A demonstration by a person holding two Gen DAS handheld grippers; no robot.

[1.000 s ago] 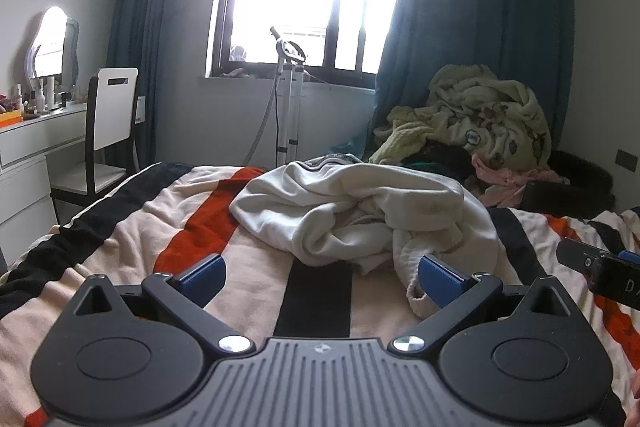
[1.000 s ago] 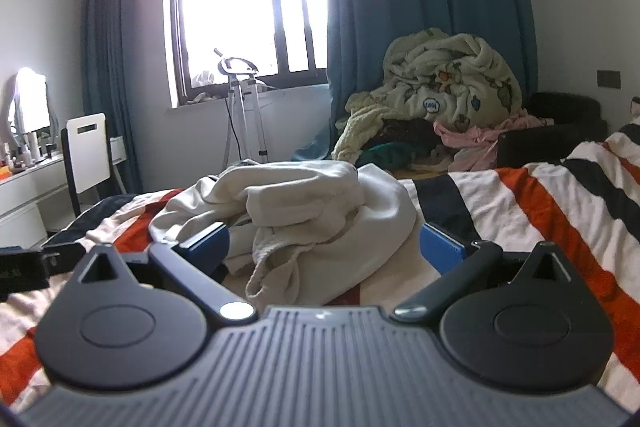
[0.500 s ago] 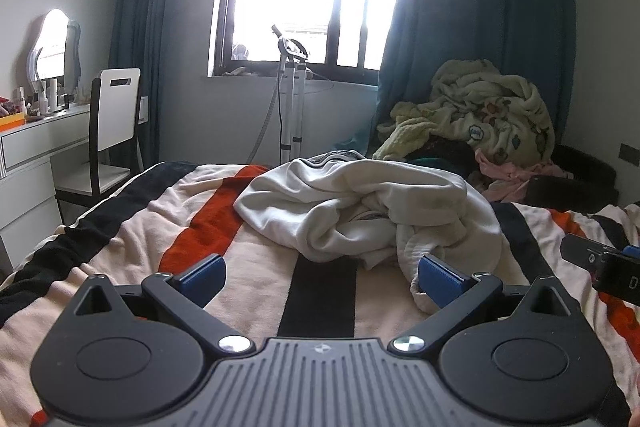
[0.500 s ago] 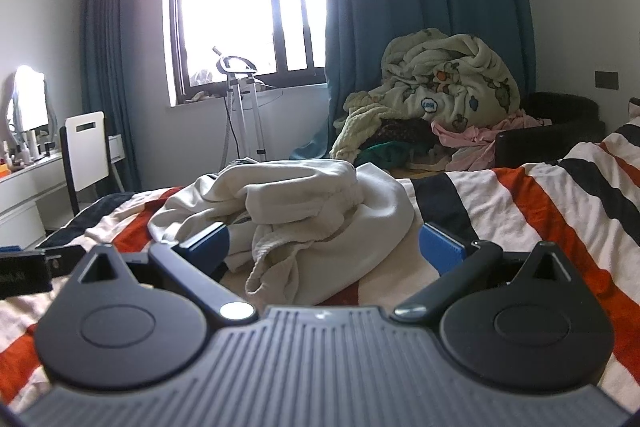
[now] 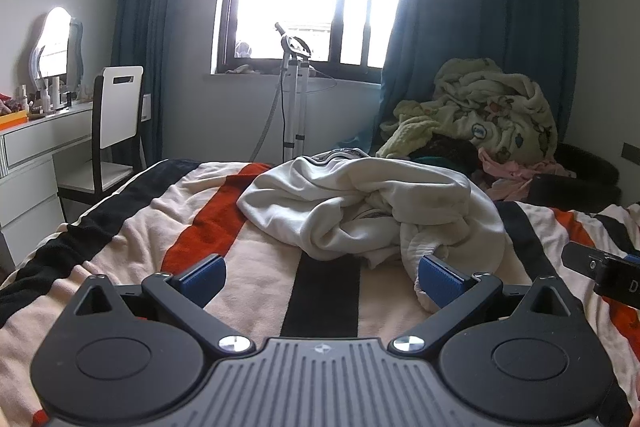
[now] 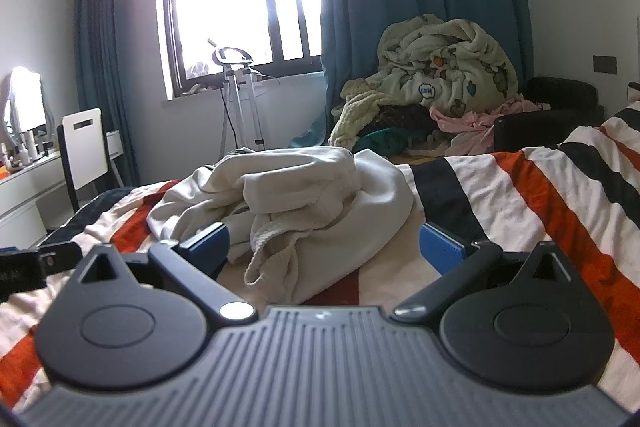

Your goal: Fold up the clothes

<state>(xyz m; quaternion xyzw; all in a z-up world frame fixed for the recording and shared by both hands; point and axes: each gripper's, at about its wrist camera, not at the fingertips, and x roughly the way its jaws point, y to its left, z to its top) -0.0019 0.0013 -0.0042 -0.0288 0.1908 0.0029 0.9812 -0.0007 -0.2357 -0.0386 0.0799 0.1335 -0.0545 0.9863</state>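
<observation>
The cream sweatshirt (image 5: 372, 211) lies crumpled in a heap on my striped blanket (image 5: 160, 227), near the middle of the bed, unfolded. My left gripper (image 5: 322, 277) hangs just short of its near edge, blue pads (image 5: 440, 281) wide apart and gripping nothing. My right gripper (image 6: 324, 251) hangs beside it, also spread and empty, one ribbed cuff (image 6: 272, 251) between its fingers. Behind the bed, a pile of laundry (image 6: 436, 87) sits against the blue curtain (image 5: 480, 27).

The cream garment (image 5: 372, 211) is soft, matt cloth with a ribbed knit cuff, lying on a fuzzy striped fleece blanket (image 5: 256, 279). The left tongs (image 5: 322, 277) are matt black plastic with ridged blue pads (image 5: 442, 281) and shiny metal screws (image 5: 236, 343).
</observation>
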